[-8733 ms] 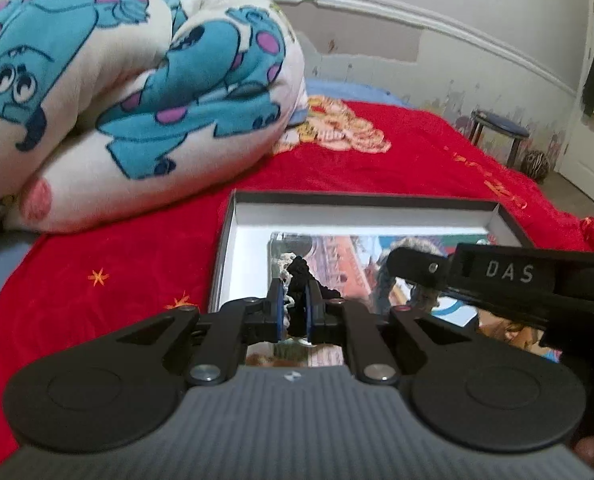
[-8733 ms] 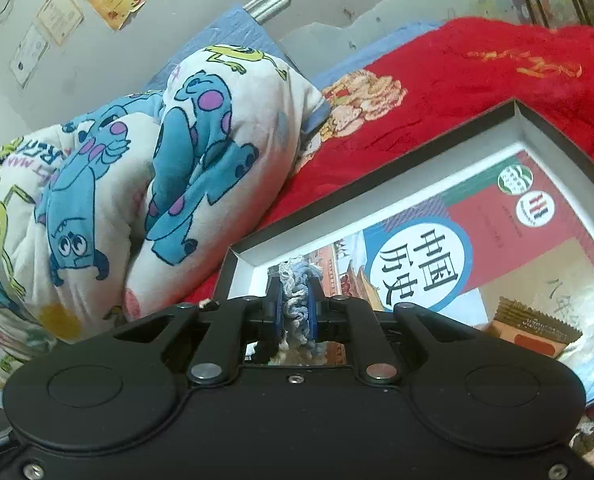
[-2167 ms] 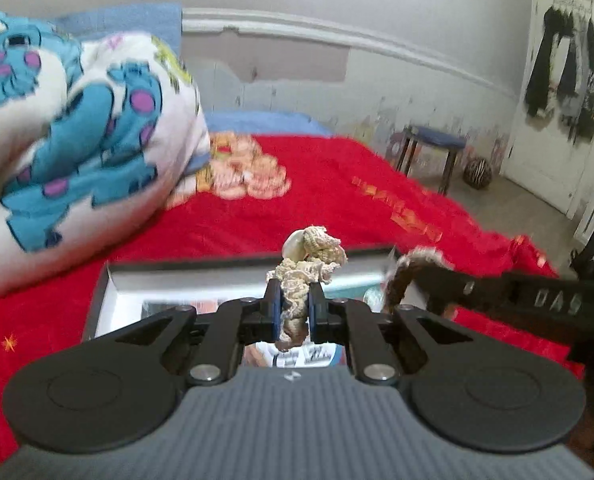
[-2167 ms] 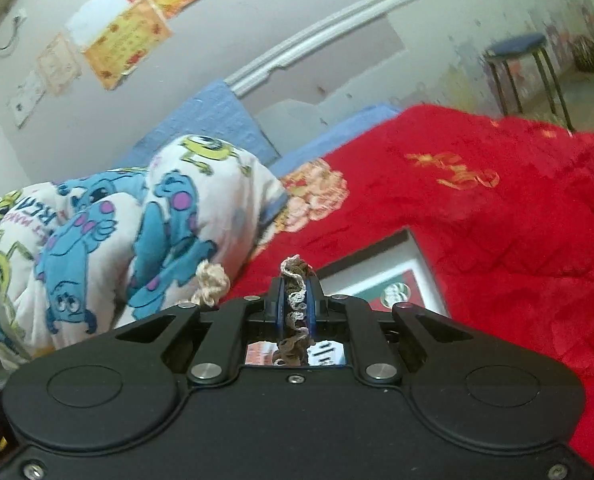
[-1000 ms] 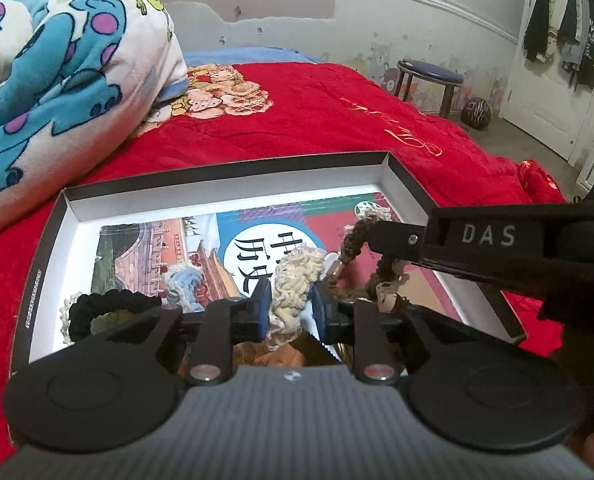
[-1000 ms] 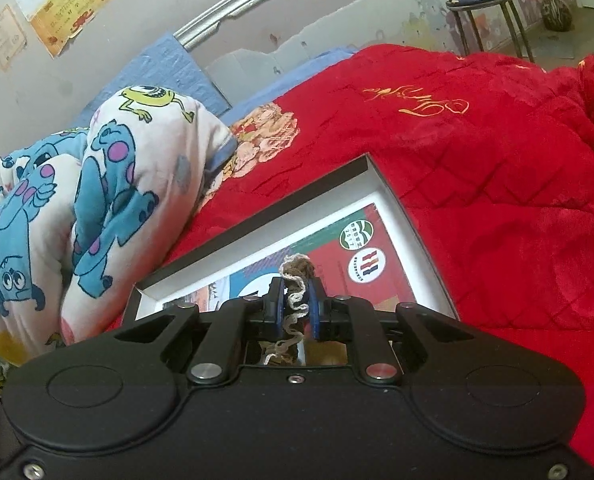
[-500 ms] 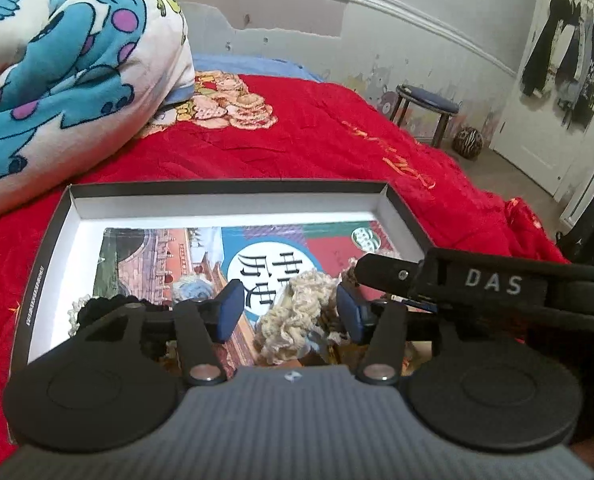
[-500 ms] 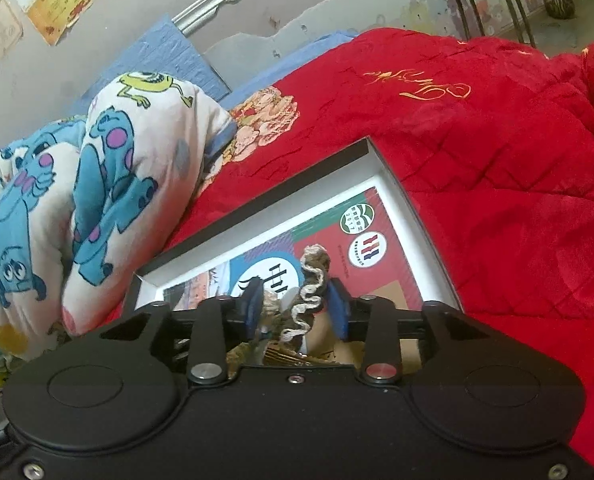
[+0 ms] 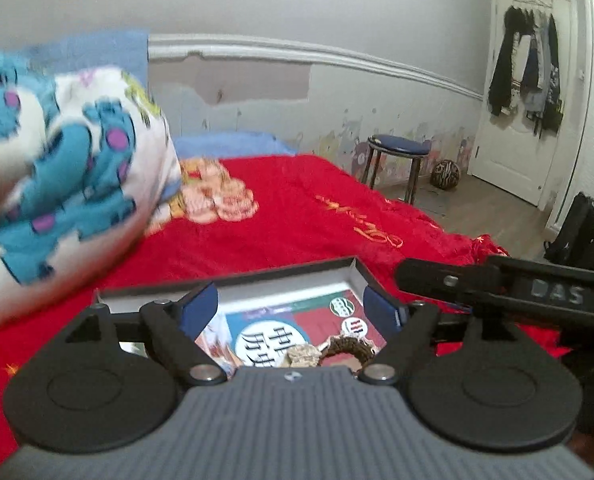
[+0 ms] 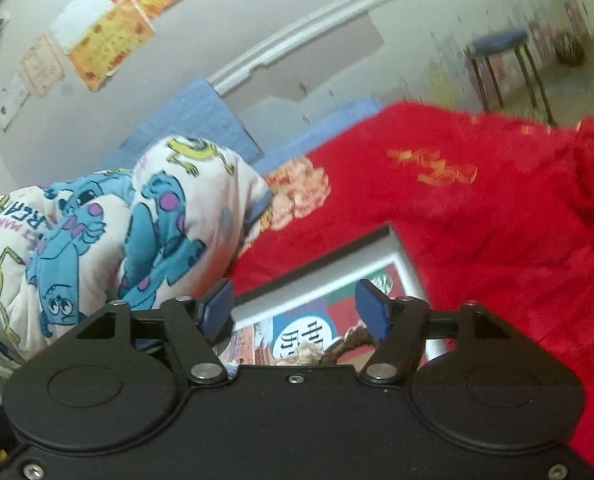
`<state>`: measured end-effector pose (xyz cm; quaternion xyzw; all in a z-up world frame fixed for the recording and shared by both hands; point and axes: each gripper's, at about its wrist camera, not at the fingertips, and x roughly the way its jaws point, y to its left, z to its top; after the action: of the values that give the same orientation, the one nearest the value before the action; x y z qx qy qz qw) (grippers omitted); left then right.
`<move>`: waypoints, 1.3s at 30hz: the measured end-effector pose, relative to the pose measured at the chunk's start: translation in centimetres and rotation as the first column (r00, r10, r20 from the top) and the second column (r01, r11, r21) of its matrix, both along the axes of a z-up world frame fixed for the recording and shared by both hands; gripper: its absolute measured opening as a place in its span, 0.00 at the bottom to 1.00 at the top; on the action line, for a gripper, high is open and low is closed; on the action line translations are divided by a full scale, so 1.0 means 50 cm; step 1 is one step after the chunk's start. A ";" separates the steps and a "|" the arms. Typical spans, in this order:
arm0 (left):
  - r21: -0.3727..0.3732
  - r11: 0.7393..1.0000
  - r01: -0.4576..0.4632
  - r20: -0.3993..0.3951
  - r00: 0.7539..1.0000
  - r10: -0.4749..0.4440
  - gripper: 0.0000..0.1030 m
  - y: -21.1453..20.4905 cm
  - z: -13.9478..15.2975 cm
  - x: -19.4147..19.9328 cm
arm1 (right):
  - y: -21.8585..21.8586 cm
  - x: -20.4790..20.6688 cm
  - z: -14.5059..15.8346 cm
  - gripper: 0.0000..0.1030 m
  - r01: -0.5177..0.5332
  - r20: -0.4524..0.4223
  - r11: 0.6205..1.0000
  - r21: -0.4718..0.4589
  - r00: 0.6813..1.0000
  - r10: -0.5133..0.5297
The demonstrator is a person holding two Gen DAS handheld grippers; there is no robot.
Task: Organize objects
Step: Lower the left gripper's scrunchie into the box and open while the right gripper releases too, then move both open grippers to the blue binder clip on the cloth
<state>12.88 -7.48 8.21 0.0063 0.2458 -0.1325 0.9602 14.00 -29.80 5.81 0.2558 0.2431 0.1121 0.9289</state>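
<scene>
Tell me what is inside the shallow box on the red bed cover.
Inside the box lies a printed book, with a cream scrunchie and a brown scrunchie resting on it. The box's near part is hidden behind the gripper body, so anything there cannot be seen.

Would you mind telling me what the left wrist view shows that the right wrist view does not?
Only the left wrist view shows the white door with hanging clothes and the right gripper from the side. Only the right wrist view shows the wall certificates. Both show the box, the book and two scrunchies inside, the cartoon quilt and the stool.
</scene>
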 end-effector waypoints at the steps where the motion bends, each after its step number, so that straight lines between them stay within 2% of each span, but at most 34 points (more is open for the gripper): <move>1: 0.004 1.000 -0.016 0.015 1.000 0.015 0.86 0.001 0.009 -0.012 | -0.004 -0.015 0.010 0.77 -0.005 0.014 1.000 -0.009 1.000 0.005; 3: -0.016 0.999 -0.047 0.018 0.999 0.047 0.86 0.005 0.023 -0.038 | -0.010 -0.051 0.034 0.80 -0.015 0.043 0.999 -0.030 0.999 0.016; 6: -0.048 0.997 -0.060 -0.030 0.998 0.058 0.86 0.010 0.038 -0.067 | -0.007 -0.105 0.063 0.83 -0.007 0.066 0.998 -0.063 0.998 0.011; 10: 0.031 0.996 -0.085 -0.062 0.994 0.087 0.87 -0.007 0.037 -0.130 | 0.004 -0.159 0.075 0.85 -0.028 0.054 0.999 -0.041 0.998 0.030; 13: 0.027 0.992 -0.120 -0.124 0.985 0.122 0.87 -0.002 -0.006 -0.186 | 0.001 -0.192 0.055 0.85 -0.069 0.004 0.997 0.026 0.998 0.069; 16: 0.009 0.991 -0.134 -0.197 0.971 0.133 0.87 0.004 -0.070 -0.223 | -0.008 -0.211 0.027 0.85 -0.057 -0.056 0.996 0.061 0.997 0.061; 19: 0.026 0.992 -0.121 -0.291 0.949 0.123 0.87 -0.002 -0.134 -0.220 | -0.011 -0.203 0.009 0.85 -0.048 -0.106 0.998 0.047 0.993 0.052; 22: 0.063 0.988 -0.141 -0.338 0.929 0.154 0.86 -0.009 -0.180 -0.213 | -0.004 -0.192 -0.009 0.85 -0.046 -0.131 0.999 0.008 0.990 0.047; 24: 0.043 0.988 -0.147 -0.370 0.916 0.153 0.85 -0.007 -0.199 -0.206 | 0.000 -0.179 -0.024 0.85 -0.068 -0.154 0.997 0.022 0.986 0.070; 27: 0.030 0.986 -0.167 -0.383 0.909 0.165 0.75 -0.007 -0.218 -0.196 | -0.002 -0.159 -0.050 0.85 -0.084 -0.190 0.993 0.079 0.977 0.098; 29: 0.034 0.984 -0.176 -0.394 0.902 0.175 0.61 -0.010 -0.229 -0.191 | 0.002 -0.146 -0.062 0.85 -0.092 -0.204 0.991 0.094 0.973 0.109; 31: 0.051 0.980 -0.192 -0.362 0.911 0.198 0.52 -0.011 -0.236 -0.190 | 0.006 -0.135 -0.071 0.85 -0.100 -0.217 0.990 0.096 0.969 0.119; 35: 0.057 0.978 -0.203 -0.356 0.911 0.210 0.51 -0.010 -0.228 -0.197 | 0.014 -0.115 -0.088 0.85 -0.095 -0.246 0.992 0.087 0.962 0.114; 39: 0.140 0.957 -0.256 -0.298 0.910 0.287 0.51 -0.001 -0.217 -0.197 | 0.033 -0.102 -0.097 0.85 -0.110 -0.256 0.993 0.041 0.960 0.117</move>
<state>3.04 -7.53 -2.64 -0.0024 0.4007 0.0150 0.9161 8.89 -28.13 0.97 0.2658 0.3747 0.1343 0.8780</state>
